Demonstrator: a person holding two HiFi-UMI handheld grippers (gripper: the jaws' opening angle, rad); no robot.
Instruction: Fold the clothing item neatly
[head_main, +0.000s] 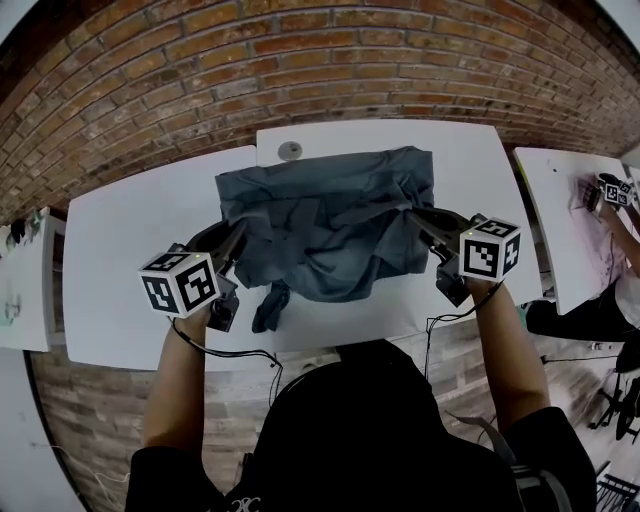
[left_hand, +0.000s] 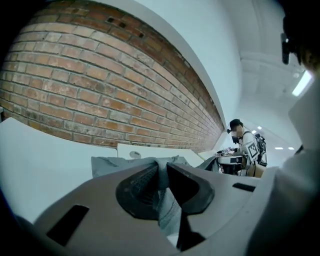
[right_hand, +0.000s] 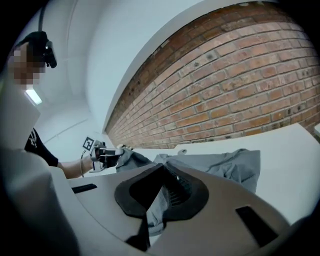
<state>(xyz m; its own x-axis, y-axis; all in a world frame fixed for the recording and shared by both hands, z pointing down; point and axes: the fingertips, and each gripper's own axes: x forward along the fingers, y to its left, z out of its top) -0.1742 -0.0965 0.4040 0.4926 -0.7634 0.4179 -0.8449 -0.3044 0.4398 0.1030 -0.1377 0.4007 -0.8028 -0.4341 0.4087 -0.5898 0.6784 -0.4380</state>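
gripping grey garment (head_main: 325, 225), left gripper (head_main: 232, 252), right gripper (head_main: 422, 226), white table (head_main: 130, 250)

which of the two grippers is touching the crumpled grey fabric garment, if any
Touching, both. Left gripper view: the left gripper pinches a fold of the grey fabric garment. Right gripper view: the right gripper pinches another fold.

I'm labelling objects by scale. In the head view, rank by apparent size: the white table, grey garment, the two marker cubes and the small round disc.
1. white table
2. grey garment
3. left marker cube and right marker cube: alike, unranked; nearness to the camera enlarges them
4. round disc
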